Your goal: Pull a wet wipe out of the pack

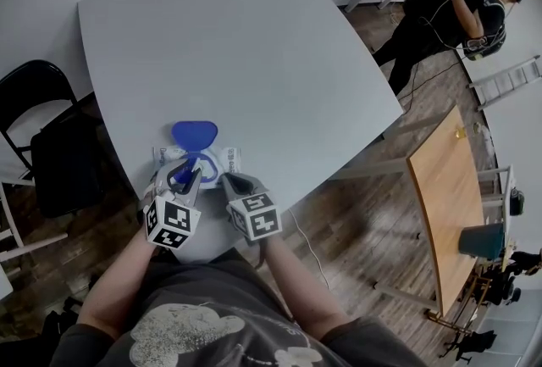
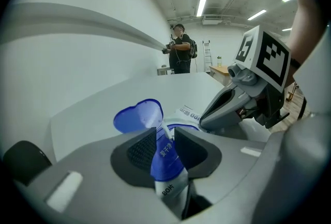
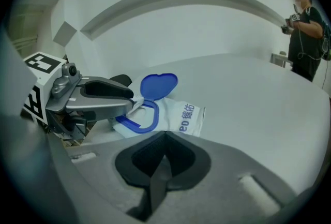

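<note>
A white wet wipe pack (image 1: 222, 160) lies near the front edge of the white table (image 1: 254, 43), its blue lid (image 1: 194, 134) flipped open. My left gripper (image 1: 188, 173) hangs over the pack's blue-rimmed opening. Its jaws are pinched on a white tip of wet wipe (image 3: 137, 100) that stands up from the opening. In the left gripper view that wet wipe (image 2: 166, 130) shows between the pads, with the lid (image 2: 137, 115) behind. My right gripper (image 1: 229, 179) is shut with nothing in it, its tips (image 2: 204, 119) at the pack's right end (image 2: 189, 112).
A black folding chair (image 1: 42, 136) stands left of the table. A wooden table (image 1: 449, 196) is to the right on the wood floor. A person (image 1: 457, 9) stands far off at the back right. The table's front edge runs just below the pack.
</note>
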### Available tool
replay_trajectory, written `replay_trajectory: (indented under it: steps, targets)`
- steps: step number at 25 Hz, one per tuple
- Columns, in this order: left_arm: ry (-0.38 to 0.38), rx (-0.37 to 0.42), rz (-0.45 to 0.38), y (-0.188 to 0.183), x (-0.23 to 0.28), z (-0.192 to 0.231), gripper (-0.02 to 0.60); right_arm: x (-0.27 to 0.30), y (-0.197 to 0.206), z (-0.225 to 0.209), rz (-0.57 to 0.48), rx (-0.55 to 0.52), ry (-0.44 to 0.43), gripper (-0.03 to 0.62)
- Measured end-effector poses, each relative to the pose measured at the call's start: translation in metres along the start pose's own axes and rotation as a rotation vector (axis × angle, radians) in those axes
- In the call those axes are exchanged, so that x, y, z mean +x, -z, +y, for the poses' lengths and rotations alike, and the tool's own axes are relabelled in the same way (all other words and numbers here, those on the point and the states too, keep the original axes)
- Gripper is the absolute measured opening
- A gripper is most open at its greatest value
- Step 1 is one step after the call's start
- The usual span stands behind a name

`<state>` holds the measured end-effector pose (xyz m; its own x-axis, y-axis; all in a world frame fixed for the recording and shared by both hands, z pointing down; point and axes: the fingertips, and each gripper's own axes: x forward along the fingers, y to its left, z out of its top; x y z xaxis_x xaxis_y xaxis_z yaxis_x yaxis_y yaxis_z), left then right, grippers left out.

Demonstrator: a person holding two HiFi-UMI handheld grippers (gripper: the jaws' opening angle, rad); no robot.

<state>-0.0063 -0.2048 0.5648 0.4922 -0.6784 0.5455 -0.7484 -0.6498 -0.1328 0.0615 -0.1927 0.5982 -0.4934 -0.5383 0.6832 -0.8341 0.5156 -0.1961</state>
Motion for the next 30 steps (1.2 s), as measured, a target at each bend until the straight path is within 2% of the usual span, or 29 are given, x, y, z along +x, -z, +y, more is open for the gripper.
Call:
replay_trajectory:
  steps: [2, 7, 11, 15, 19, 24, 27, 30]
  targets:
    - [-0.004, -0.023, -0.006, 0.0, -0.005, 0.004, 0.084, 0.001, 0.0, 0.0, 0.0, 0.0, -0.001, -0.009]
    - [-0.022, -0.127, -0.029, -0.001, -0.014, 0.018, 0.035, 0.0, -0.001, -0.001, 0.002, 0.003, -0.005, -0.009]
    - [-0.056, -0.111, -0.02, 0.008, -0.02, 0.031, 0.032, -0.001, 0.0, 0.0, 0.005, 0.003, 0.001, -0.008]
    - [-0.081, -0.167, 0.006, 0.023, -0.023, 0.038, 0.032, 0.001, 0.002, -0.004, 0.008, -0.005, 0.014, -0.009]
    - [-0.091, -0.194, -0.002, 0.027, -0.022, 0.037, 0.031, -0.002, -0.001, -0.004, 0.005, -0.012, 0.017, -0.008]
    - [-0.084, -0.214, -0.005, 0.029, -0.02, 0.037, 0.029, -0.023, -0.03, 0.014, -0.063, -0.159, 0.054, -0.008]
    - [-0.085, -0.21, -0.008, 0.031, -0.02, 0.038, 0.031, -0.022, -0.055, 0.041, -0.104, -0.206, -0.012, -0.008]
    - [-0.087, -0.21, -0.009, 0.034, -0.019, 0.036, 0.031, -0.001, -0.059, 0.061, -0.055, -0.223, -0.073, 0.002]
